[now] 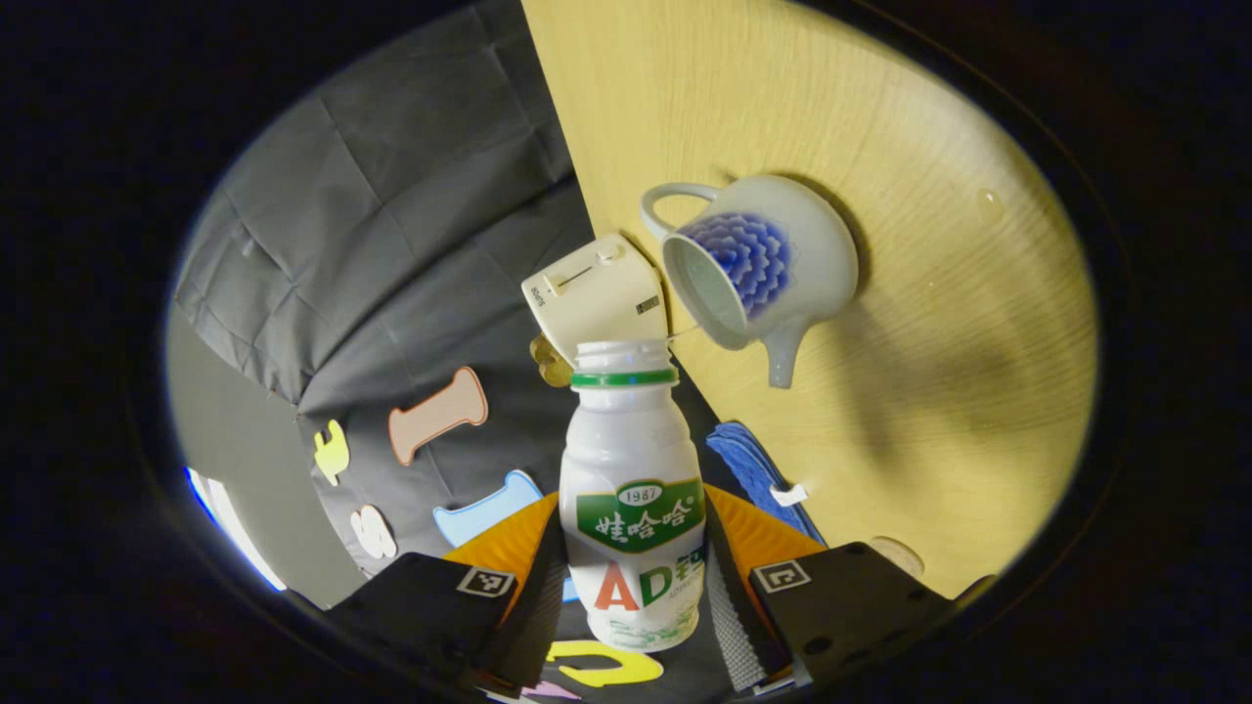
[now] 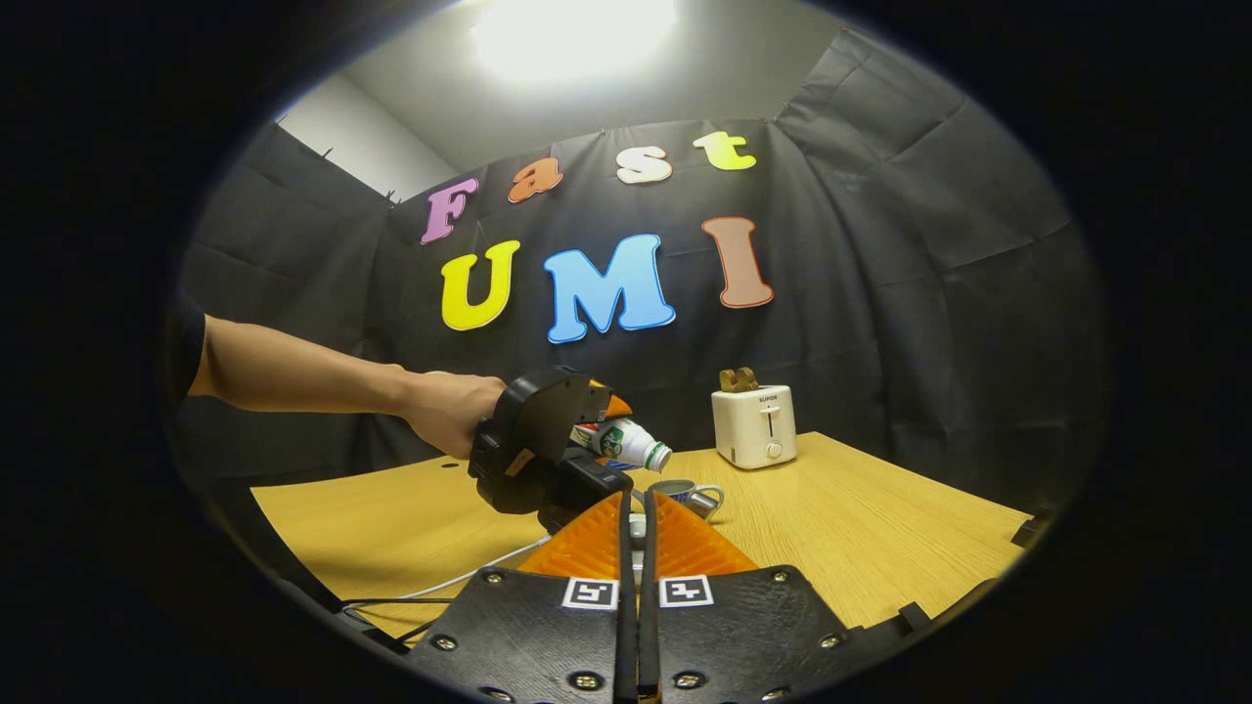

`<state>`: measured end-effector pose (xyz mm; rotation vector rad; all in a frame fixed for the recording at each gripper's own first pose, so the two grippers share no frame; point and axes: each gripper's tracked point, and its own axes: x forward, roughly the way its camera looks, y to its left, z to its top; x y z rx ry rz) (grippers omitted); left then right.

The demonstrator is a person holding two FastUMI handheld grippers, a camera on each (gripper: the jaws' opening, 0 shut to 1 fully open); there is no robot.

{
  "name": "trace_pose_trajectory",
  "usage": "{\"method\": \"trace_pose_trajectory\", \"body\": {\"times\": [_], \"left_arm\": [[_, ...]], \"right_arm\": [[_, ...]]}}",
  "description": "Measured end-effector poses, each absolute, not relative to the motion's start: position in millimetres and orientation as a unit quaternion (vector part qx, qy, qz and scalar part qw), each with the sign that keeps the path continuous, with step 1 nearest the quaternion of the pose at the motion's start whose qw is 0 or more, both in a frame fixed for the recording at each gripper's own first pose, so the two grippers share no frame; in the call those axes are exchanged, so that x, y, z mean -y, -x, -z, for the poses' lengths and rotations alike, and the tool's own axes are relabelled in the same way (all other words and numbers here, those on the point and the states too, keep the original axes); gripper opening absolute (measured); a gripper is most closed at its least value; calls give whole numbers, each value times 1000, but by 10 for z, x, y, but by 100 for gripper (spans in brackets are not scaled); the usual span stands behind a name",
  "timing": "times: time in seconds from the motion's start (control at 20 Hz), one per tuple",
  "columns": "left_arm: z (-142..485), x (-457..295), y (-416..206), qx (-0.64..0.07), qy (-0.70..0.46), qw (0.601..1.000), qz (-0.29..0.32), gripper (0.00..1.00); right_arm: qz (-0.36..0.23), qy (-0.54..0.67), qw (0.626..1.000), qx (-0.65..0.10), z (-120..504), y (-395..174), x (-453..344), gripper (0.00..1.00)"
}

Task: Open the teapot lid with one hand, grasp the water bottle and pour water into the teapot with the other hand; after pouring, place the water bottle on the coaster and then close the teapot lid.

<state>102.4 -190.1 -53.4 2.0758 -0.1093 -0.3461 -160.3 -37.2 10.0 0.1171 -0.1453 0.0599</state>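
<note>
On the left of the right gripper view, a bare forearm and hand (image 2: 445,411) reach in over the pale wooden tabletop (image 2: 880,528), holding the left gripper (image 2: 616,416) with the small white plastic water bottle with a green label (image 2: 626,442) tipped over, its open mouth pointing down toward the white ceramic teapot with a blue scale pattern (image 2: 690,494) just beneath it. In the left gripper view the left gripper (image 1: 634,577) pinches that bottle (image 1: 634,508) between both fingers at its lower body, the uncapped neck with its green ring aimed at the teapot (image 1: 753,264), whose top is open and lidless; a thin stream of water seems to run toward its rim. Just beside the teapot stands a cream toaster (image 1: 595,293), far on the tabletop (image 1: 978,391), and a blue cloth (image 1: 758,474) lies near the table's edge. The right gripper (image 2: 636,577), near and low, has its fingers pressed together; whether they pinch the lid I cannot tell.
</note>
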Motion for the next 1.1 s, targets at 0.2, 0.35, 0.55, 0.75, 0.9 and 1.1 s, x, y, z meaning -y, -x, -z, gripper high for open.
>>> {"method": "trace_pose_trajectory", "body": {"times": [0.2,0.35,0.55,0.75,0.9,1.1], "left_arm": [[745,1905,-1005,36,-825,536,175,74],[875,1868,-1043,28,-789,583,192,67],[906,1806,-1010,28,-726,657,202,67],[791,1542,-938,8,-598,777,196,67],[551,1279,-849,13,-491,854,170,80],[485,1027,-760,-4,-353,922,159,80]], "right_arm": [[-34,-55,995,76,-97,1604,366,1],[-40,-52,993,94,-200,1650,337,1],[-34,-37,992,120,-374,1749,350,1],[1,-38,992,124,-512,1694,551,1],[7,-42,995,93,-433,1500,569,1],[16,-5,999,47,-332,1093,554,1]]}}
